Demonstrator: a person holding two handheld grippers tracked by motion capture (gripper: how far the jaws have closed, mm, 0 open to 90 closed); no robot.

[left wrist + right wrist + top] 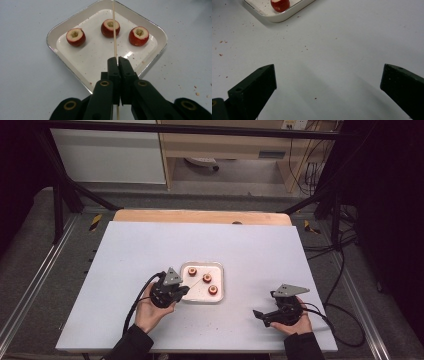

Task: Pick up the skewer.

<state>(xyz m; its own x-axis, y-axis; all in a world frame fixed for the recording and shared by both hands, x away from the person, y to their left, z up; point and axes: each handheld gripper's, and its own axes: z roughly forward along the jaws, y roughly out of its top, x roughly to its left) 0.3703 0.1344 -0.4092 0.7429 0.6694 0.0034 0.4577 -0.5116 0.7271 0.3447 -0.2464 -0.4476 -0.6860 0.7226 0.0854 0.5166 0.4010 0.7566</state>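
A white table (150, 245) is seen across the middle of the high view, with a square white tray (218, 268) just below centre and three cored red fruits on it. In the left gripper view the tray (60, 27) takes up the upper half of the frame; the fruits lie in a row at upper left (75, 37), upper centre (109, 28) and upper right (138, 36), each with its hollowed core facing up. The left gripper (117, 60) is closed tight on a thin wooden skewer (114, 30), which runs straight up the frame from the jaw tips and passes just right of the centre fruit's core. The step in hand is judged to be skewering: the stick is held and aimed, no fruit yet pierced. The next move is judged to need the tip lined up with a core. The right gripper (262, 315), at lower right of the high view, is held wide open and empty, well apart from the tray.
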